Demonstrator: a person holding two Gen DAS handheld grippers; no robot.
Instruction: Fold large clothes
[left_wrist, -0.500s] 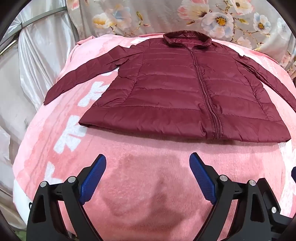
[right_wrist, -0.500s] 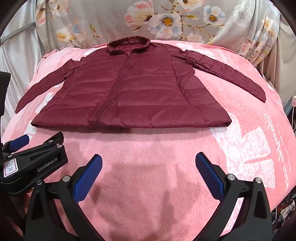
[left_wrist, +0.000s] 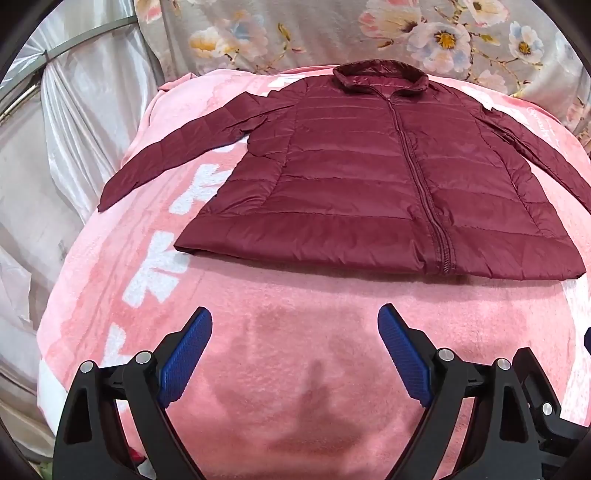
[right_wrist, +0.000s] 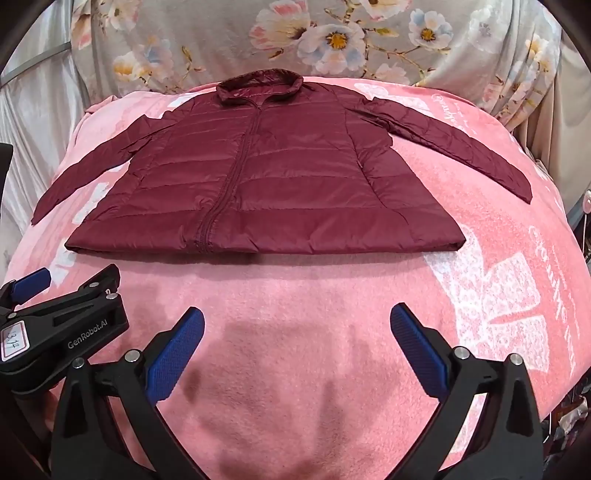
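Note:
A dark red quilted jacket (left_wrist: 369, 177) lies flat and zipped on a pink blanket (left_wrist: 295, 314), collar at the far side, hem toward me, both sleeves spread outward. It also shows in the right wrist view (right_wrist: 266, 184). My left gripper (left_wrist: 294, 325) is open and empty, above the blanket short of the hem. My right gripper (right_wrist: 297, 325) is open and empty, also short of the hem. The left gripper's body (right_wrist: 62, 325) shows at the left of the right wrist view.
The pink blanket (right_wrist: 480, 258) carries white lettering and covers a raised surface. A floral cloth (right_wrist: 332, 40) hangs behind it. Pale shiny drapes (left_wrist: 74, 110) stand at the left. Clutter shows past the blanket's right edge (right_wrist: 569, 413).
Both grippers have shifted only slightly; the jacket sits a little to the right in the left wrist view. Nothing was taken hold of.

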